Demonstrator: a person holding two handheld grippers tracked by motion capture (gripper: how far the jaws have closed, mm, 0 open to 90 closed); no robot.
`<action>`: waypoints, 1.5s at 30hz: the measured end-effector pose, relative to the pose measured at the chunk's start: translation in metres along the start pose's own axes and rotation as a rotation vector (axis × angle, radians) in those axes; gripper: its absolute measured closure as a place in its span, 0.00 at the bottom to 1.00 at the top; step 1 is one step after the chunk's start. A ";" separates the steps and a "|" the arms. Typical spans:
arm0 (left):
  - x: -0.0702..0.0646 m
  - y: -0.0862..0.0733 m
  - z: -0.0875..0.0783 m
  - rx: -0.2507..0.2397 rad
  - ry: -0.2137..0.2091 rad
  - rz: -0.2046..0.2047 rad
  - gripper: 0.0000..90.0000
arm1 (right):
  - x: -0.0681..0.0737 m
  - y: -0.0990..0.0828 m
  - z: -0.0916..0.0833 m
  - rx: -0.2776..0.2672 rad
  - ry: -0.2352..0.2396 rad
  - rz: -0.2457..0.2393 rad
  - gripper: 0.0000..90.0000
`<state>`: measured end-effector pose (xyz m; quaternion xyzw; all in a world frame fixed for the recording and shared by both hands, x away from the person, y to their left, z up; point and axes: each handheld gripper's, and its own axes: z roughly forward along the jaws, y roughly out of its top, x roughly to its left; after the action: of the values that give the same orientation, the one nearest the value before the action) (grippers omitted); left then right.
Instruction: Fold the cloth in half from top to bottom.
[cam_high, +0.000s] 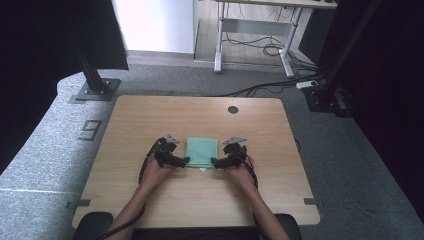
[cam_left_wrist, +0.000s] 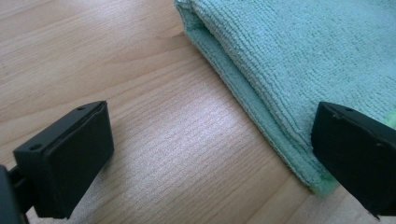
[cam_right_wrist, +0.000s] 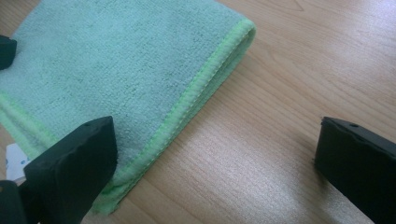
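Both grippers sit with jaws spread at the near corners of a folded green cloth.

Nearest, the person's forearms come in from 6 o'clock of the high view; the left gripper lies at the cloth's 8 o'clock corner and the right gripper at its 4 o'clock corner, each with its jaws wide apart and holding nothing. In the left gripper view, one jaw stands over bare wood and the other over the edge of the green cloth, whose folded layers show along that side. In the right gripper view, one jaw overlaps the stitched hem and the other is over the table. A small white tag pokes out at the cloth's 6 o'clock edge. Farther off, towards 12 o'clock, a dark round grommet sits in the tabletop.
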<state>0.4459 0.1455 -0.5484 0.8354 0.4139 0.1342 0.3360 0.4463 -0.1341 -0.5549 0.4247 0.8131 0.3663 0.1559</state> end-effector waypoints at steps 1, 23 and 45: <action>0.001 0.000 0.000 0.000 -0.006 -0.004 0.00 | 0.000 0.000 0.000 0.000 0.002 0.006 0.00; -0.016 0.005 -0.040 -0.042 -0.058 0.080 0.00 | 0.011 0.007 -0.040 -0.027 0.056 -0.076 0.00; -0.021 -0.015 -0.076 -0.077 -0.045 0.131 0.00 | 0.020 -0.002 -0.074 -0.050 0.082 -0.130 0.00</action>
<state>0.3863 0.1697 -0.5015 0.8500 0.3451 0.1527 0.3675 0.3922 -0.1531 -0.5048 0.3516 0.8354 0.3926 0.1562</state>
